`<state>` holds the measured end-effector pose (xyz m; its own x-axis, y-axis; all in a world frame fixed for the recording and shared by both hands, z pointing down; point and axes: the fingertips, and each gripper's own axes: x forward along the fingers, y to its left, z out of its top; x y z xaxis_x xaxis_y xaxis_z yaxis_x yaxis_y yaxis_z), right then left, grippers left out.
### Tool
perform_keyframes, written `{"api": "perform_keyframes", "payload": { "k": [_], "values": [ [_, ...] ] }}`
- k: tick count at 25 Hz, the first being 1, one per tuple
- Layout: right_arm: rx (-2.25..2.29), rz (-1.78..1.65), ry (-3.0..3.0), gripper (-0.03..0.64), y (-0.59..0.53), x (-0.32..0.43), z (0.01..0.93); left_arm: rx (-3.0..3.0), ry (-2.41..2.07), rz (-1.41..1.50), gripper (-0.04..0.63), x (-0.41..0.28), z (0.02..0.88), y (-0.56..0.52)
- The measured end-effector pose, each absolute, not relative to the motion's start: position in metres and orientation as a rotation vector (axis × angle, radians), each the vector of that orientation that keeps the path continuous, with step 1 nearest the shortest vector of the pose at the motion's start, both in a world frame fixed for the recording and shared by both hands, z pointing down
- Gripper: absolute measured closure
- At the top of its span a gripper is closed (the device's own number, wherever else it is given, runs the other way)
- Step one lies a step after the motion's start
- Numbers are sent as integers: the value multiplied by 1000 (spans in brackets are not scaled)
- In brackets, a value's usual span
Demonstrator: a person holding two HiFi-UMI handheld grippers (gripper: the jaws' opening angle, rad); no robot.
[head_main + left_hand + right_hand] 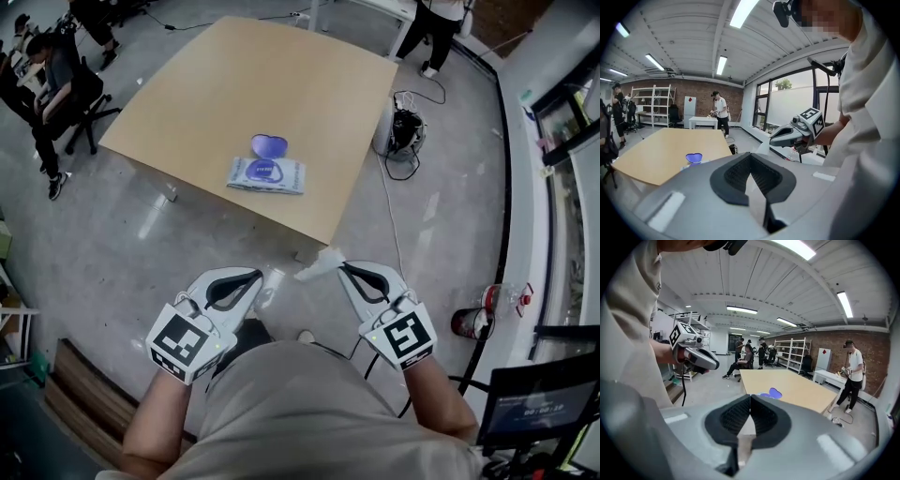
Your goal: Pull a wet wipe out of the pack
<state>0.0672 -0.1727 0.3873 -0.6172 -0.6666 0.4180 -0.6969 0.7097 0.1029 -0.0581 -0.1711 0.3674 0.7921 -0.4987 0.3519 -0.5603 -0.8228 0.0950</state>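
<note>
Tan table (281, 84), seated person (52, 70) far left, coiled cables (405, 141) on grey floor (141, 234).

The head view looks steeply down from above the person's chest. The table (281, 75) lies far off at 12 o'clock, and the left gripper (255, 274) and right gripper (345, 267) sit close at 6. Each gripper view sits just behind its own jaws, looking level. The left one has the table at 9 o'clock, the right one at 1. All three share the table.

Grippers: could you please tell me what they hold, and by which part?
The left gripper and right gripper each pinch the wet wipe by an edge.
</note>
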Motion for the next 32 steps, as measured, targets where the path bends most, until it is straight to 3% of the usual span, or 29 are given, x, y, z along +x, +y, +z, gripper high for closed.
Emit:
{"api": "perform_keyframes", "payload": {
  "k": [14, 20, 32],
  "values": [
    [927, 49, -2524, 614, -64, 150, 396, 2767, -859, 517, 591, 42, 349, -45],
    [977, 45, -2536, 614, -43, 132, 382, 2807, -828, 495, 591, 31, 332, -25],
    [1001, 36, -2512, 614, 42, 24, 366, 2827, -739, 464, 591, -70, 334, 64]
  ]
}}
